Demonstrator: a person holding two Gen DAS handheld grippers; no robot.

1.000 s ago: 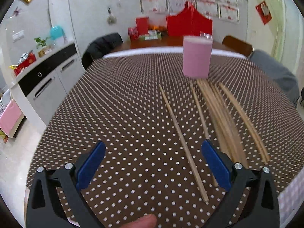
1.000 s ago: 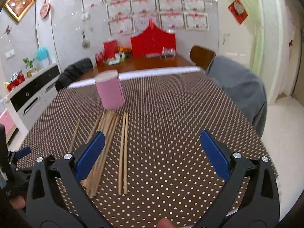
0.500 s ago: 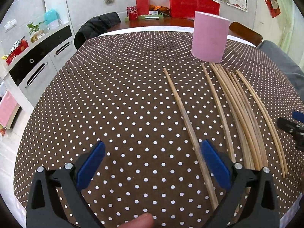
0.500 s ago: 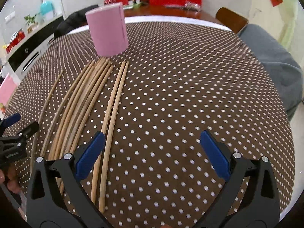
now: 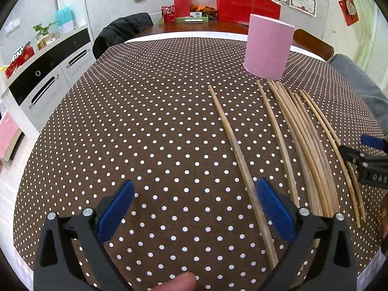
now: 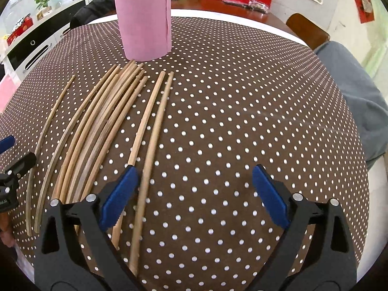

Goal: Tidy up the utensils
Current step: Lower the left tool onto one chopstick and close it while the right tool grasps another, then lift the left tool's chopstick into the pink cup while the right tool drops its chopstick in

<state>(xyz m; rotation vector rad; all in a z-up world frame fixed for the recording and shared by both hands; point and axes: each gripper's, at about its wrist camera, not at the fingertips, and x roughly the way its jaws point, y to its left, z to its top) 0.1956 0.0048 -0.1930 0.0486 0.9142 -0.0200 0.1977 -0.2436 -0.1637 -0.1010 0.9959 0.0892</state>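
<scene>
Several wooden chopsticks lie side by side on the dotted brown tablecloth, their far tips by an upright pink cylinder holder. One lone chopstick lies left of the bunch and runs just inside the right pad of my open left gripper. In the right wrist view the bunch lies left of a separate pair. My right gripper hangs over that pair, jaws closing. The rightmost chopstick lies between them beside the left pad, unpressed. The holder stands beyond.
The tablecloth ends close below both grippers. A grey garment hangs on a chair at the right. A white and black cabinet stands left of the table. A red bag sits on the far table.
Both grippers have tipped downward and come closer to the chopsticks. The right one swung left over the rightmost pair, and its jaws have narrowed a little.
</scene>
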